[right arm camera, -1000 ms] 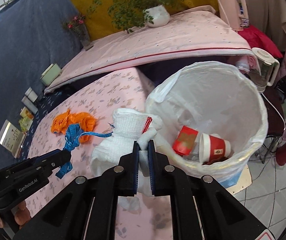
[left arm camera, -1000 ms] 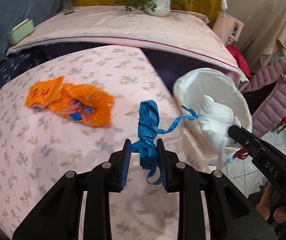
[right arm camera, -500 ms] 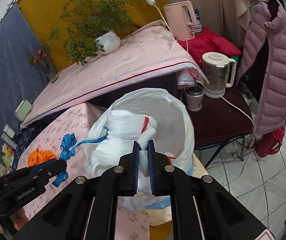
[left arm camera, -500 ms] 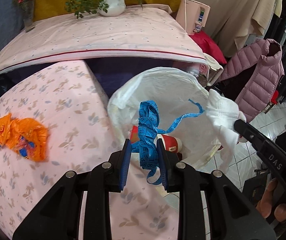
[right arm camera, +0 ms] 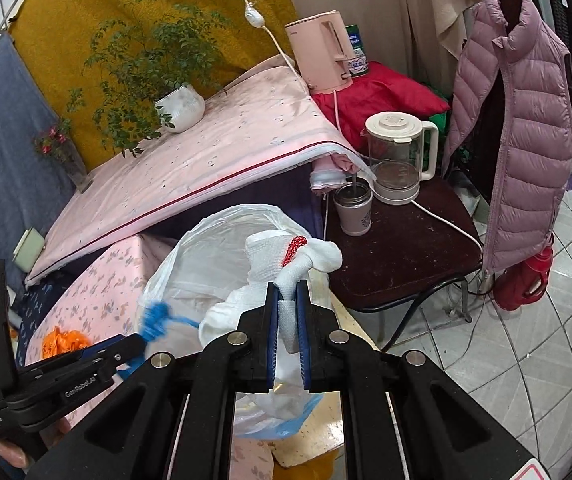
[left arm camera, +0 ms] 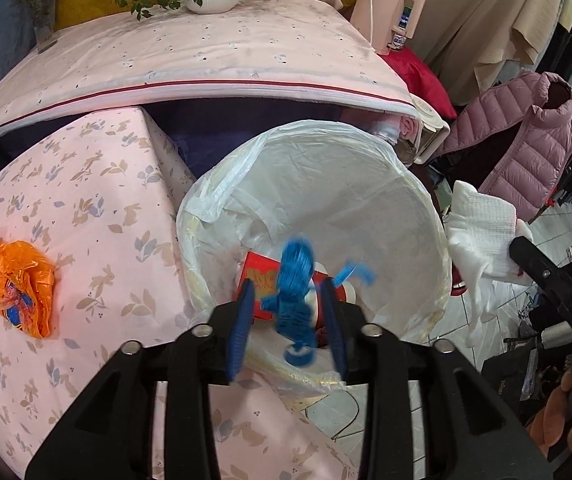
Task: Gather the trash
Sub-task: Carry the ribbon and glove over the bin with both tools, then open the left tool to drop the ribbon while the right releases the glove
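Pink flowered cloth covers the table (left arm camera: 98, 216); at its 3 o'clock edge stands the lined bin (left arm camera: 417, 208). Over its mouth the left gripper (left arm camera: 287, 320) is opening, so the blue tape (left arm camera: 293, 292) hangs loose between the jaws, ready to fall in. At 3 o'clock, the right gripper (right arm camera: 287, 308) is clenched on the white cloth (right arm camera: 305, 260), waiting. An orange wrapper (left arm camera: 10, 280) remains at 9 o'clock.

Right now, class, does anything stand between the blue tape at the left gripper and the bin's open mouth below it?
Nothing visible does. The left gripper is opening with the blue tape loose between its jaws, directly above the lined bin; only the cups already inside lie beneath.
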Available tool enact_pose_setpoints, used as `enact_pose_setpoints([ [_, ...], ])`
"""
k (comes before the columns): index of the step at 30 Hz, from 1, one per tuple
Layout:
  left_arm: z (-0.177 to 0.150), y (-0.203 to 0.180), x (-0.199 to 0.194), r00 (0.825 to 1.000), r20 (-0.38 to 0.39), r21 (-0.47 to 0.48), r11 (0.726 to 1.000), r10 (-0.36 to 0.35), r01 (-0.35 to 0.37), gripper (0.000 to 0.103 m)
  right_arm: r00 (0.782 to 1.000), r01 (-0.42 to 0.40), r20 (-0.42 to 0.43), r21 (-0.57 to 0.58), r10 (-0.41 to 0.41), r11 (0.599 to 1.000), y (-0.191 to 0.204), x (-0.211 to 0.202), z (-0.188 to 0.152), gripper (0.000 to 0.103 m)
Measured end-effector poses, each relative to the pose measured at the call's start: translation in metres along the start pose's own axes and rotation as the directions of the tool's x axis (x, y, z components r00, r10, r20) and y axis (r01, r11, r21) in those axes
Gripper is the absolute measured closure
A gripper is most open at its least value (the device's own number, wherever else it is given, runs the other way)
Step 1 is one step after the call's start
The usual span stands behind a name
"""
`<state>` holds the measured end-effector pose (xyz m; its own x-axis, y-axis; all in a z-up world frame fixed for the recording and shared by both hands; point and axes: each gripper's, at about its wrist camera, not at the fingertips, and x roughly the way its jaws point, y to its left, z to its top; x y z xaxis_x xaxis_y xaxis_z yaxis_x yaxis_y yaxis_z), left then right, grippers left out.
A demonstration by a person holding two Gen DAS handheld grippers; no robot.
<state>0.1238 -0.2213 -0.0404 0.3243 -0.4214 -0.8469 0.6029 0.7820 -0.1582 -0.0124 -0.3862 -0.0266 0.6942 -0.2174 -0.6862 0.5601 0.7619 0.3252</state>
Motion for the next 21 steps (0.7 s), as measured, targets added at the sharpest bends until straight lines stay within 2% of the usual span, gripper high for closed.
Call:
enact_pose_setpoints([
  [2, 0.002, 0.002, -0.003, 1.000, 0.018, -0.015, 1.000, 0.011, -0.011, 0.049, 1.000, -0.011, -0.002, -0.013, 0.011, 1.000, 0.007, 0.003, 0.001, 0.094],
  [3, 0.002, 0.003, -0.004, 0.999, 0.026, -0.019, 1.000, 0.019, -0.019, 0.047, 1.000, -0.016, -0.003, -0.019, 0.016, 1.000, 0.011, 0.004, 0.002, 0.094],
  [18, -0.001, 0.040, -0.016, 0.995, 0.047, -0.082, 0.994, 0.083, -0.079, 0.047, 0.998, -0.048, -0.037, -0.084, 0.045, 0.995, 0.048, 0.025, 0.004, 0.093],
  [21, -0.003, 0.043, -0.017, 0.995, 0.050, -0.082, 0.993, 0.091, -0.087, 0.047, 0.998, -0.048, -0.044, -0.092, 0.044, 0.995, 0.055, 0.031, 0.004, 0.088],
])
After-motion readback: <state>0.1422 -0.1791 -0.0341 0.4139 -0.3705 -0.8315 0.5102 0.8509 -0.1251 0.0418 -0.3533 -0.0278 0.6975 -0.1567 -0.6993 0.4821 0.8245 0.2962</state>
